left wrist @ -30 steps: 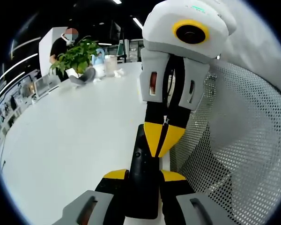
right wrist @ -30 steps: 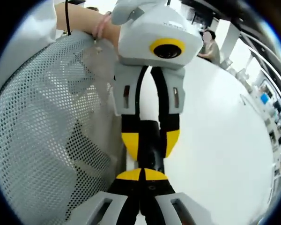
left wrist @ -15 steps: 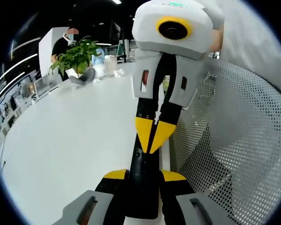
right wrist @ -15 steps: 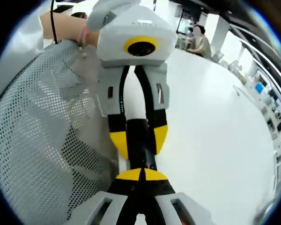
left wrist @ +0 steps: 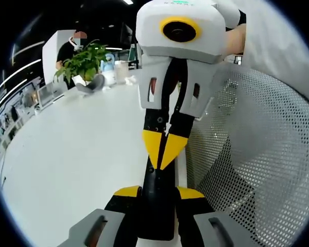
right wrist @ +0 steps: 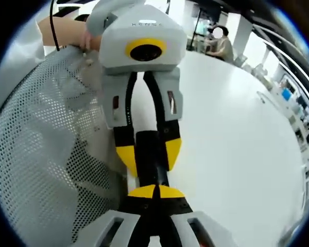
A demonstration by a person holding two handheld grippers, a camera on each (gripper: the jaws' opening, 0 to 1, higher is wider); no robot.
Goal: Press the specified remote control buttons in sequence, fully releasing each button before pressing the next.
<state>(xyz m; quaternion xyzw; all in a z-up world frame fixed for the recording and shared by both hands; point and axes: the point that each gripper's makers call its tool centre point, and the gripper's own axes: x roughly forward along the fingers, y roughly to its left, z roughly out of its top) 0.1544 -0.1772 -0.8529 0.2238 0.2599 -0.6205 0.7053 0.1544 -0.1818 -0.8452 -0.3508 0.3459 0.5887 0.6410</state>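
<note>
Left gripper view: low centre, the left gripper (left wrist: 157, 198) clamps the black remote (left wrist: 157, 200) firmly. Above it the right gripper (left wrist: 164, 154), tips pinched together, bears on the remote's upper face. Best to press straight down, then lift fully clear.

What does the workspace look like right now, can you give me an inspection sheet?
Surface: white table, mostly bare.
Job's things: black remote, held upright between the left jaws.
Clutter: plant, cups and papers at the far end.
Grippers: left gripper shut on the remote; right gripper shut, tips on the remote's upper face.
Cables: thin black cable by a forearm.
Surroundings: mesh chair back; seated person; shelving beyond.
</note>
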